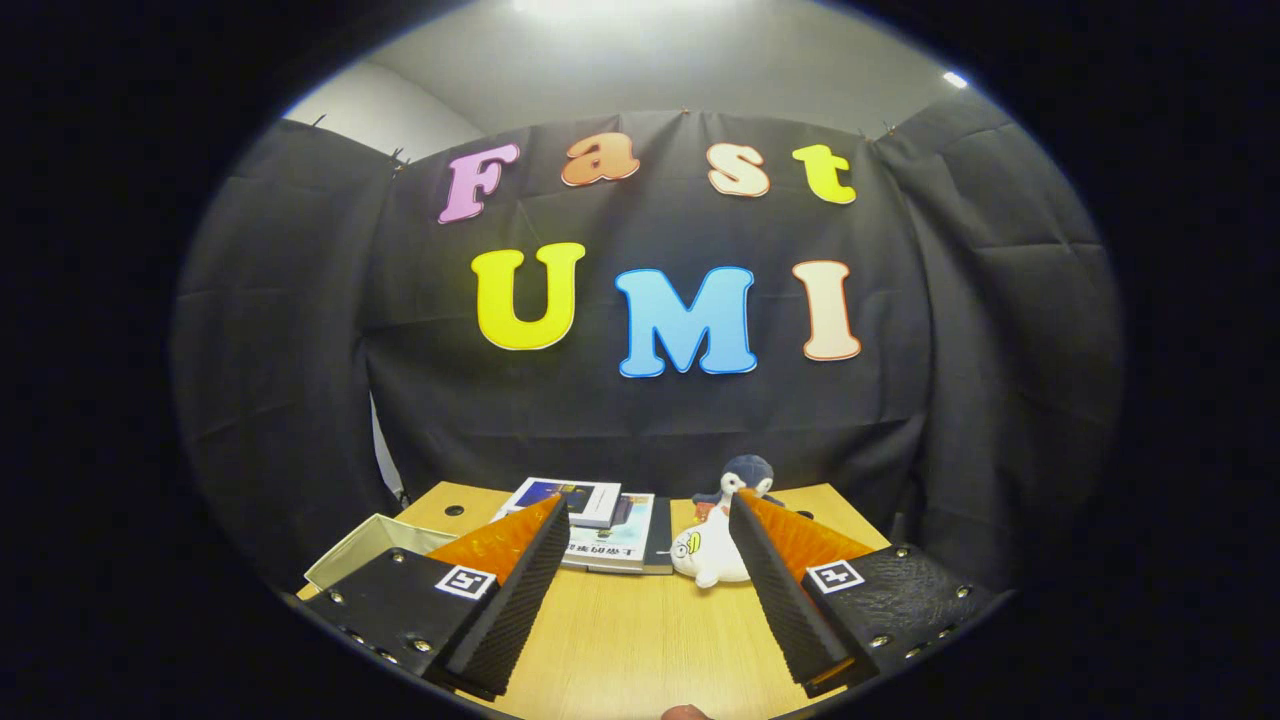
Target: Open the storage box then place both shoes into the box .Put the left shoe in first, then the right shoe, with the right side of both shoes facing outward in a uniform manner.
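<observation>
Here, gripper [648, 520] wide apart and empty above the table [620, 640], books [610, 530] beyond.

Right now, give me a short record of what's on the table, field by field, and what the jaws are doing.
surface: wooden table
gripper: gripper open, jaws wide apart, nothing between them
books: stack of books beyond the jaws, a smaller one lying on top
toys: white plush toy just ahead of the fingers, with a grey penguin plush behind it
box: pale box beside the books, partly hidden by one finger, top appears open
shoes: none visible
task state: nothing gripped yet
</observation>
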